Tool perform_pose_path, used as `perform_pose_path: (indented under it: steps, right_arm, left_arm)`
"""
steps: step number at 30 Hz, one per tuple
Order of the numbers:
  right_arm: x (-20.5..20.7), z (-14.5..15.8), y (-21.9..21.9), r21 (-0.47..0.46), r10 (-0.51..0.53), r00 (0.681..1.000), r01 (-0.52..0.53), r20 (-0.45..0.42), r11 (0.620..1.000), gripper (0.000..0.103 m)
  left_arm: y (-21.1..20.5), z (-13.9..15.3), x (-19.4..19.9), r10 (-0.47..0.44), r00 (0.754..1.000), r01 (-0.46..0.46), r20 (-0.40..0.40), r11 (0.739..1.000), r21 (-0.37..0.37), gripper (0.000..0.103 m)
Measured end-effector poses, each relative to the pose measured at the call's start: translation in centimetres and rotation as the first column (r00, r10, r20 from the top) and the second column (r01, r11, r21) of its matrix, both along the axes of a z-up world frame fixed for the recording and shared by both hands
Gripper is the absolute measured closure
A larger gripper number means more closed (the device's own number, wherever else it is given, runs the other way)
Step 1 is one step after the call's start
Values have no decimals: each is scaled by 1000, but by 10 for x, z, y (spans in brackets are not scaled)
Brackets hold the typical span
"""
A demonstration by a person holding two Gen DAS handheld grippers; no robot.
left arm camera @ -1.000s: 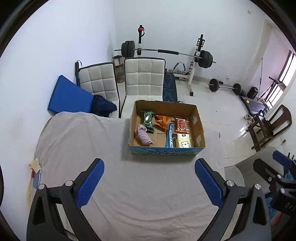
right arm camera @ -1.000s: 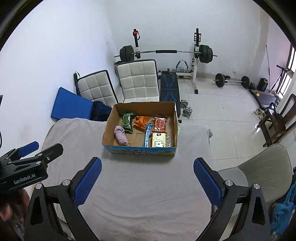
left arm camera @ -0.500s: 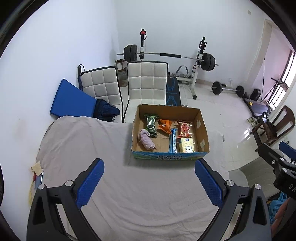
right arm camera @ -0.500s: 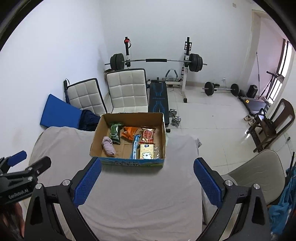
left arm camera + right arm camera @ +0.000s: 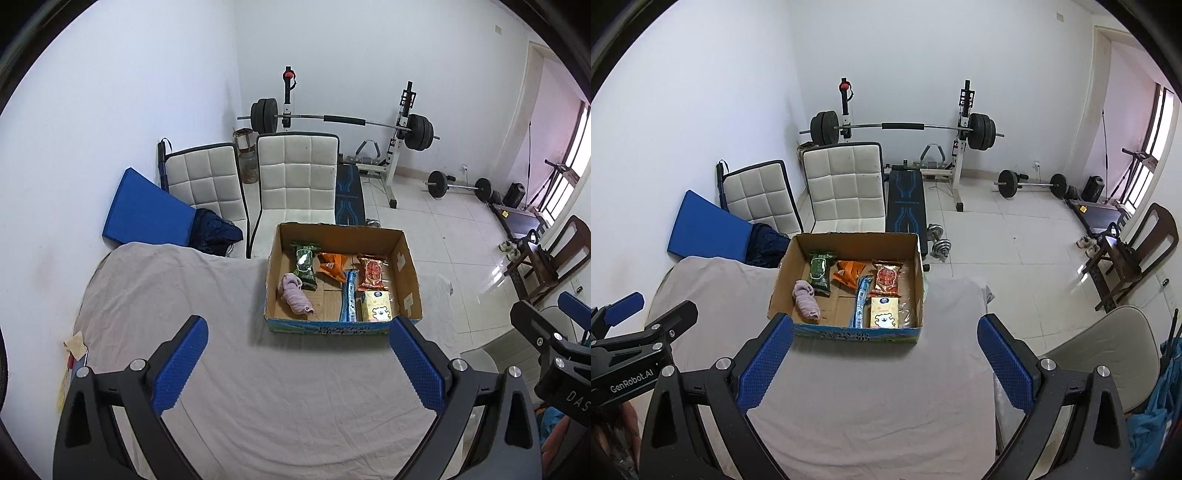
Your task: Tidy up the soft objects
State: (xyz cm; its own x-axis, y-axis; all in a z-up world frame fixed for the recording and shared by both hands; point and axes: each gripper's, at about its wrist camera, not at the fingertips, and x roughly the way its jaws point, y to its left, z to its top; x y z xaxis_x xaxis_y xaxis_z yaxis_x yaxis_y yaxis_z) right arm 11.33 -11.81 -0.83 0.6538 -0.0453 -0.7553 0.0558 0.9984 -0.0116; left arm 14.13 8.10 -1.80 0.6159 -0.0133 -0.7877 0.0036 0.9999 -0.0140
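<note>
An open cardboard box (image 5: 410, 275) (image 5: 777, 286) stands on a table under a grey cloth (image 5: 184, 295) (image 5: 871, 398). In it lie a rolled lilac cloth (image 5: 295, 295) (image 5: 806, 301), a green packet (image 5: 304, 264) (image 5: 819, 273), an orange packet (image 5: 332, 265) (image 5: 849, 275), a red packet (image 5: 373, 272) (image 5: 887, 280), a blue stick pack (image 5: 349, 301) (image 5: 860, 301) and a yellow pack (image 5: 376, 310) (image 5: 884, 312). My left gripper (image 5: 299, 363) and right gripper (image 5: 886, 362) are both open and empty, held above the cloth on the near side of the box.
Two white padded chairs (image 5: 295, 177) (image 5: 846, 184) and a blue mat (image 5: 144, 210) stand behind the table. A barbell rack (image 5: 905, 127), a weight bench (image 5: 905, 203) and dumbbells (image 5: 938, 240) are beyond. A grey chair (image 5: 1108, 347) is at the right edge.
Both grippers have pulled back and risen, so the box looks smaller and farther. Both stay open and empty. The box contents have not moved.
</note>
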Motion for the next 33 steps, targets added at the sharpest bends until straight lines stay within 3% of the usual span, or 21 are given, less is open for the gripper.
perform_pose_path:
  steps: [33]
  right_arm:
    - [-12, 12, -6, -7, -6, 1000, 7, 26, 1000, 2]
  left_arm:
    - [-2, 7, -8, -3, 1000, 3, 13, 1000, -2, 2]
